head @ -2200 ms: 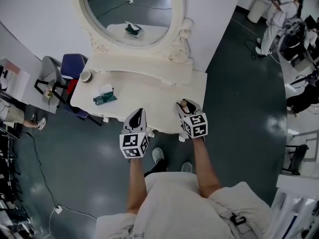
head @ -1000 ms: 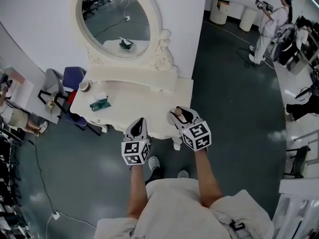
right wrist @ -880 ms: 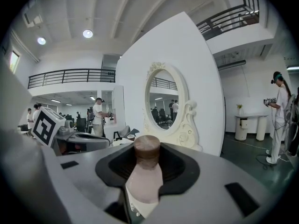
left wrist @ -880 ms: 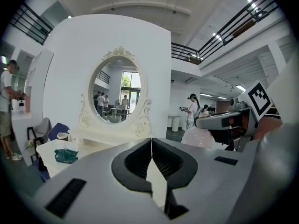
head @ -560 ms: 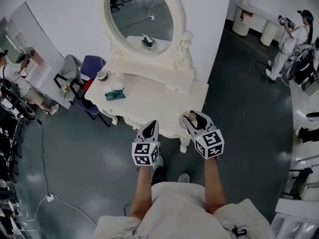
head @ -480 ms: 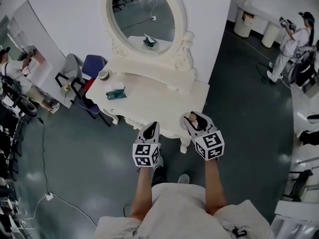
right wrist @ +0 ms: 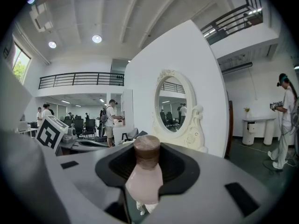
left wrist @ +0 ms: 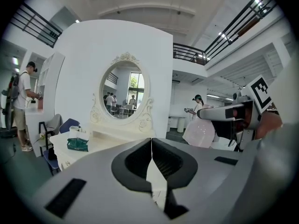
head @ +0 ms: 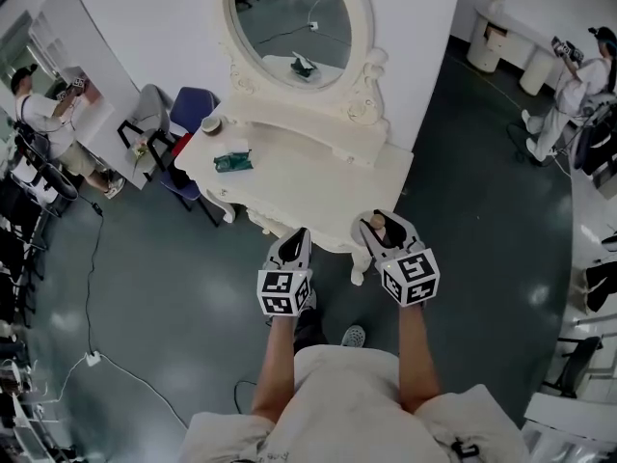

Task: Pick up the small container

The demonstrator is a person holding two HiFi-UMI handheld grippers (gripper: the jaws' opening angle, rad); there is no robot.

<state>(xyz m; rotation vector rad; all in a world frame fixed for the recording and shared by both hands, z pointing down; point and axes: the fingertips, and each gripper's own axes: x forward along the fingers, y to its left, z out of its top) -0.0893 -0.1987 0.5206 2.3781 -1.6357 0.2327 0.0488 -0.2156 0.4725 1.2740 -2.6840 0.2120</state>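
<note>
Dark grey floor (head: 145,287) fills most of the head view, with one white table (head: 318,177) at upper centre against a white wall. One oval mirror (head: 294,17) stands on the table's back edge. On the table are one green pack (head: 232,161) near its left end and one round cup-like thing (head: 210,123) at the back left corner; I can't tell what that one is. Two chairs sit just left of the table, one blue chair (head: 193,104) and one grey chair (head: 149,114). Two other people are in view, one person (head: 39,114) at upper left by a white counter and one person in white (head: 569,85) at upper right. One white cable (head: 106,355) runs over the floor at lower left.

Two claws sit low centre, off the table's front edge, each with one marker cube.

Left claw (left wrist: 151,157): jaws together, pads meeting, nothing between them.

Right claw (head: 378,222): jaws clamped on the small container (right wrist: 145,171). There is one container, with a pink body and a brown cap. The body sits between the pads and the cap pokes out past them. It is held in the air near the table's front edge, not on the table. The claws sit side by side, apart from each other.
</note>
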